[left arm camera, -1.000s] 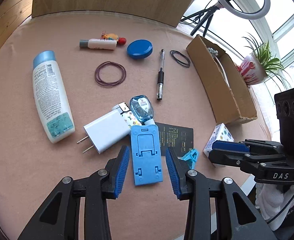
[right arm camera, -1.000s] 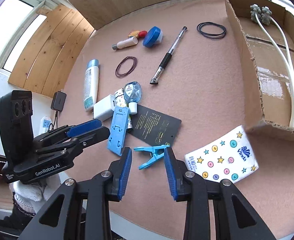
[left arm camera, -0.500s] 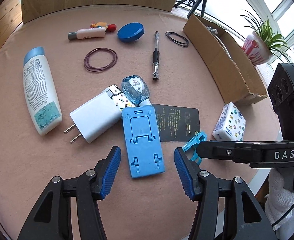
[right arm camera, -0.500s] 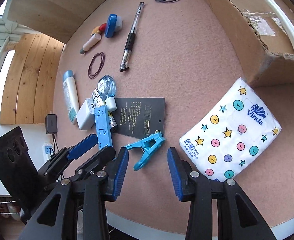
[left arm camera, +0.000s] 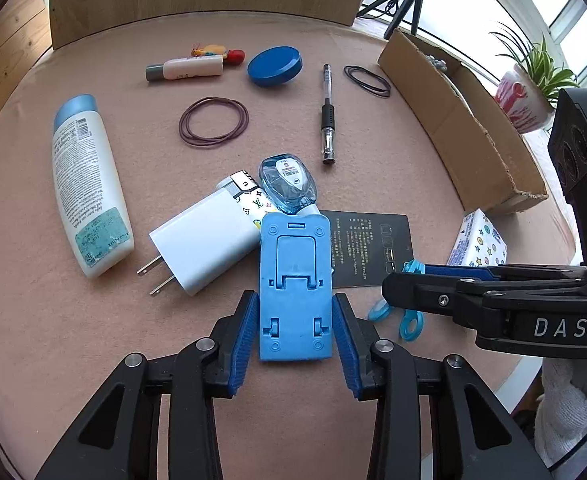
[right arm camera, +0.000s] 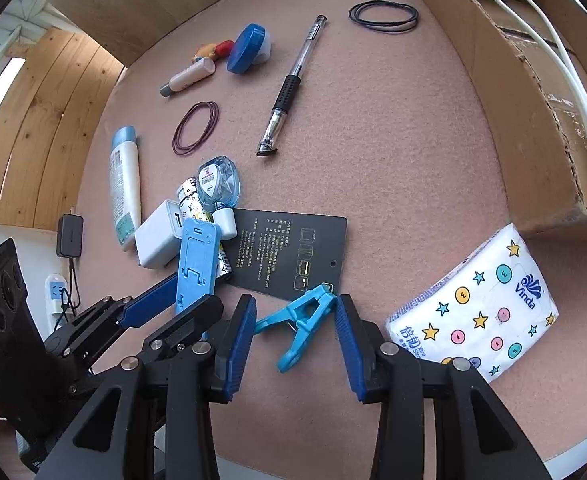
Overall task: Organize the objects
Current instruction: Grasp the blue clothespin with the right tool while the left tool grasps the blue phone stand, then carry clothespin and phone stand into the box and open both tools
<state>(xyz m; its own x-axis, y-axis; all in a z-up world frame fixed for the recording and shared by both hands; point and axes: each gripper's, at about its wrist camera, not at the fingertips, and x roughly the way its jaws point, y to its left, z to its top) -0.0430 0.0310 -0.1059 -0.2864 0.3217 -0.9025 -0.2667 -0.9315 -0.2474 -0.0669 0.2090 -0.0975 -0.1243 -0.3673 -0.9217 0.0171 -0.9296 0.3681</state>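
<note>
The left gripper point(left arm camera: 295, 332) is straddling the near end of the flat blue plastic phone stand point(left arm camera: 294, 288), its fingers point(left arm camera: 245, 336) standing apart on either side with only a sliver of gap, not yet clamped. The stand is lying toward the near edge of the pink felt tabletop point(left arm camera: 393, 152), its far end resting over the white wall charger point(left arm camera: 205, 246) and the clear blue correction-tape dispenser point(left arm camera: 289, 184), so a grip at the free near end looks like the easy way in.

Alongside, the right gripper point(right arm camera: 295, 334) is framing the light blue plastic clothes peg point(right arm camera: 301, 320), fingers point(right arm camera: 239, 344) apart and the peg lying loose between them, its tip touching the corner of the black printed card point(right arm camera: 289, 248). Both tools seem to be lining up for a pickup at once.

The open brown cardboard box point(right arm camera: 505, 108) is sitting along the right edge of the tabletop with white cables already inside, which probably makes it the destination. The star-patterned tissue pack point(right arm camera: 477, 312) is lying just beside its near corner, while the black-grip pen point(right arm camera: 289, 92), the white lotion bottle point(left arm camera: 87, 184) and the maroon rubber bands point(left arm camera: 213, 122) are waiting farther back.
</note>
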